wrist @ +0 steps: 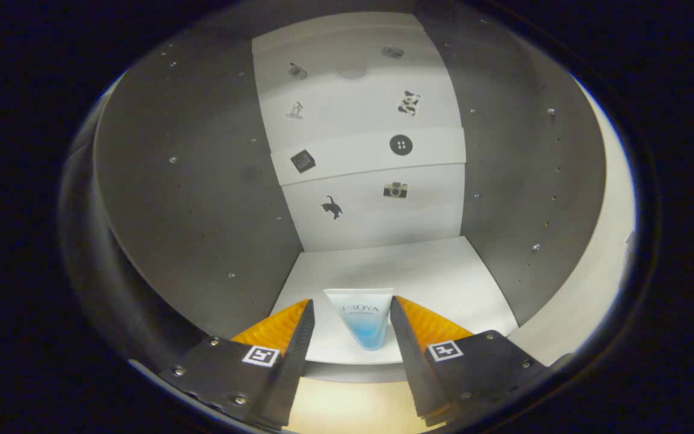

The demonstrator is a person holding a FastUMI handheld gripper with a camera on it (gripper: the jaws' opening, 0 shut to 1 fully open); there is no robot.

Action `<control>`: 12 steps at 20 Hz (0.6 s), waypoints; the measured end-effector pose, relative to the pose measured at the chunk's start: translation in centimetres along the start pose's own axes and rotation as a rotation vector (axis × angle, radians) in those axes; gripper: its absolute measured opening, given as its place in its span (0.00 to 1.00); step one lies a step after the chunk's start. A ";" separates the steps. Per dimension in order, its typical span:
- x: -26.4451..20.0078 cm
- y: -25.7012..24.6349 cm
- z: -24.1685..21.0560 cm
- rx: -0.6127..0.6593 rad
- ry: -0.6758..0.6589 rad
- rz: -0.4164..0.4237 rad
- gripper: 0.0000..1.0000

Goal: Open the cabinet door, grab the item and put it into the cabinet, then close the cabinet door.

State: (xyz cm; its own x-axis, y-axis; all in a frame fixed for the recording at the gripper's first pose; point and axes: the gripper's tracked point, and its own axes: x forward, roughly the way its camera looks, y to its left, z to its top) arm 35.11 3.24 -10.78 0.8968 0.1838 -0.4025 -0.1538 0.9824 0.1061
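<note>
The tool [350, 316] looked straight into the open cabinet [190, 199]. Its two fingers [296, 349] stood apart, with a gap a little wider than the tube [362, 316] that was between them. The tube was upright with its wide flat end up and its narrow end down. The right finger seemed to touch the side of the tube, or to be just beside it; on the left side a thin strip of white showed between finger and tube. So I could not tell if both fingers pressed on it, or if the tool was only around it.

The narrow end of the tube was near the front edge of the white shelf [437, 271], which was the floor of the cabinet. I could not tell if the tube rested on the shelf or hung just above it. The rest of the shelf, beyond the tube, was bare.

The side walls of the cabinet were grey, with small screws and holes. The back wall [371, 223] was white and had small stickers on it: a cat [332, 207], a camera [395, 190], a round button [401, 144], a dark square [303, 161] and some others higher up, too small to name. Below the front edge of the shelf, between the fingers, a pale wooden surface [353, 410] showed.
</note>
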 end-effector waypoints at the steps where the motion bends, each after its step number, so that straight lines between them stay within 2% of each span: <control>1: -1.2 0.1 0.2 -0.004 -0.030 -0.006 0.74; 5: -8.2 0.6 0.0 0.002 -0.144 -0.030 0.81; 12: -24.4 2.3 -4.3 -0.045 -0.239 -0.046 0.81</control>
State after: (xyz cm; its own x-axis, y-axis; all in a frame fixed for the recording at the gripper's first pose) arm 11.15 1.15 -4.61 0.9751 0.1313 -0.1785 -0.1243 0.9910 0.0500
